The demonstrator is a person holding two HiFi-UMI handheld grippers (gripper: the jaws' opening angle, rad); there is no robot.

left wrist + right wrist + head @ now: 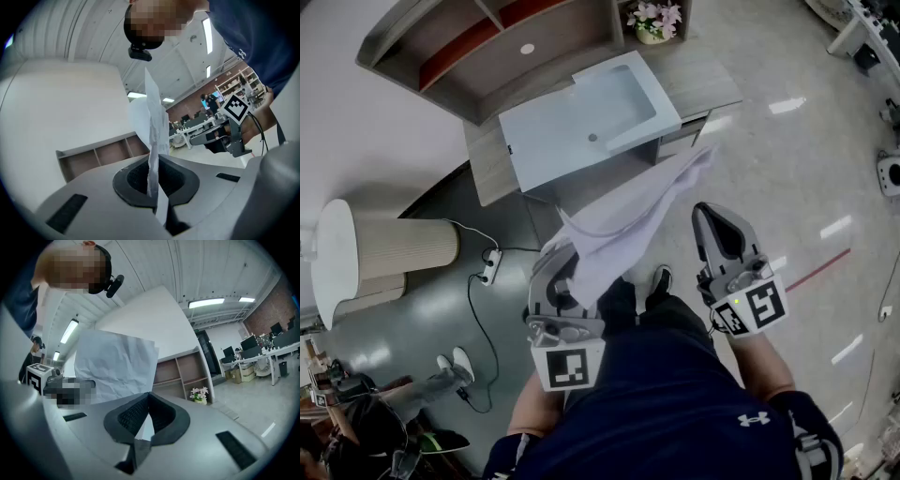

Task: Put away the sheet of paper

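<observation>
A crumpled white sheet of paper (628, 220) hangs in the air in front of the person, above the floor and short of the desk. My left gripper (569, 255) is shut on its lower left part. In the left gripper view the sheet (153, 117) rises edge-on out of the closed jaws of my left gripper (153, 164). My right gripper (707, 214) is to the right of the paper, apart from it, shut with nothing in it. In the right gripper view the closed jaws of my right gripper (149, 397) point past the sheet (117, 366).
Ahead stands a wooden desk (492, 164) with a pale blue open box (591, 117) on it. Behind it are a shelf unit (487, 37) and a flower pot (653, 21). A round beige stool (389, 251) and a power strip (490, 267) sit on the floor to the left.
</observation>
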